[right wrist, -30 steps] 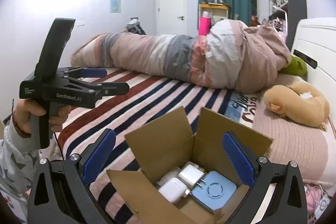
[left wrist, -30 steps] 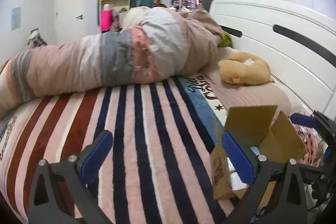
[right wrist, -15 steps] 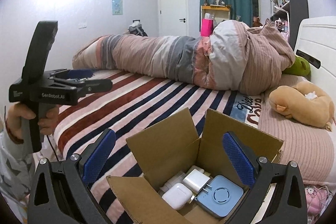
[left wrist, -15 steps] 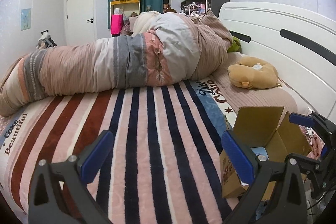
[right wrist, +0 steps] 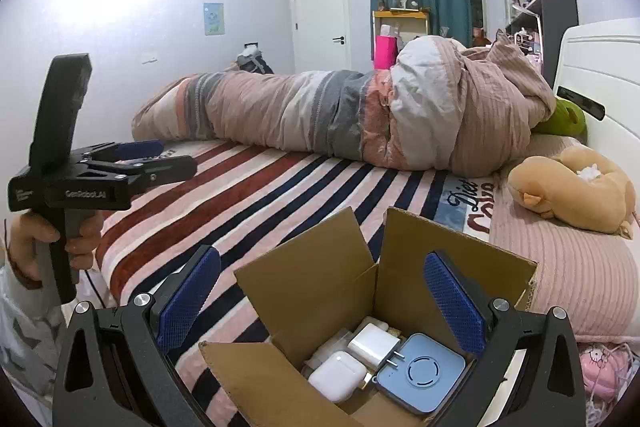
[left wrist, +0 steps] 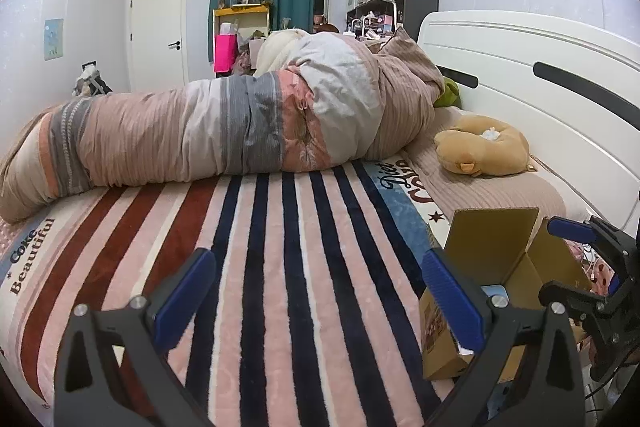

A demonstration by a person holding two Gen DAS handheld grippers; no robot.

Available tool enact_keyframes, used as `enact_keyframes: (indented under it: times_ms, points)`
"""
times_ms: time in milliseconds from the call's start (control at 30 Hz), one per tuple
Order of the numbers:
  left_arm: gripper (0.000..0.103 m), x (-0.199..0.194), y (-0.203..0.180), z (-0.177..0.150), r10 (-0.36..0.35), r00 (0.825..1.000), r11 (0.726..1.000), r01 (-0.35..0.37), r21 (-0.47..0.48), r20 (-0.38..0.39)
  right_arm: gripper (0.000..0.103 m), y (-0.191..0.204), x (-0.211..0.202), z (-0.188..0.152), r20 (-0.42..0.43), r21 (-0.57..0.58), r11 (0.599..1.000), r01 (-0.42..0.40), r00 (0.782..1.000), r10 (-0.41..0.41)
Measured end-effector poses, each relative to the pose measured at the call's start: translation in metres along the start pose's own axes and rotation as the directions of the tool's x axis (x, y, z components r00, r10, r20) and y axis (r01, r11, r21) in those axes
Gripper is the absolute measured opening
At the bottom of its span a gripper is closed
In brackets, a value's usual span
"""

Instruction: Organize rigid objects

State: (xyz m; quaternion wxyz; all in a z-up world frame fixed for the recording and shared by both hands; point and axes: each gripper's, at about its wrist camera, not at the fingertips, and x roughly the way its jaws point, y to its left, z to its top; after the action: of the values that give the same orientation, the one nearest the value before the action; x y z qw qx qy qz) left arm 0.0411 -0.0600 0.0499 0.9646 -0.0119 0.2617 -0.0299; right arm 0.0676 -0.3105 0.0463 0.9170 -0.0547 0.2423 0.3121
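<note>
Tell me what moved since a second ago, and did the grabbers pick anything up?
Nothing got picked up. The left gripper swung a little left, so the cardboard box slid toward the right edge of its view. The right gripper barely moved and still hangs open over the box, where the white charger, white case and blue square gadget lie as before.

"Coke Beautiful" on striped blanket point(left wrist: 280, 267)

The box point(right wrist: 352, 291) on the bed point(right wrist: 256, 203) holds roughly 3 chargers point(right wrist: 420, 373), the toy point(right wrist: 576, 191) behind it.
</note>
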Motion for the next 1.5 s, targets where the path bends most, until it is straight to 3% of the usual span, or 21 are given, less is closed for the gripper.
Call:
enact_keyframes:
  times_ms: [1500]
  points:
    - [0.102, -0.011, 0.008, 0.002, 0.016, 0.999, 1.0, -0.016, 0.001, 0.029, 0.102, -0.001, -0.007, 0.003, 0.041, 0.071, 0.995, 0.066, 0.997, -0.069]
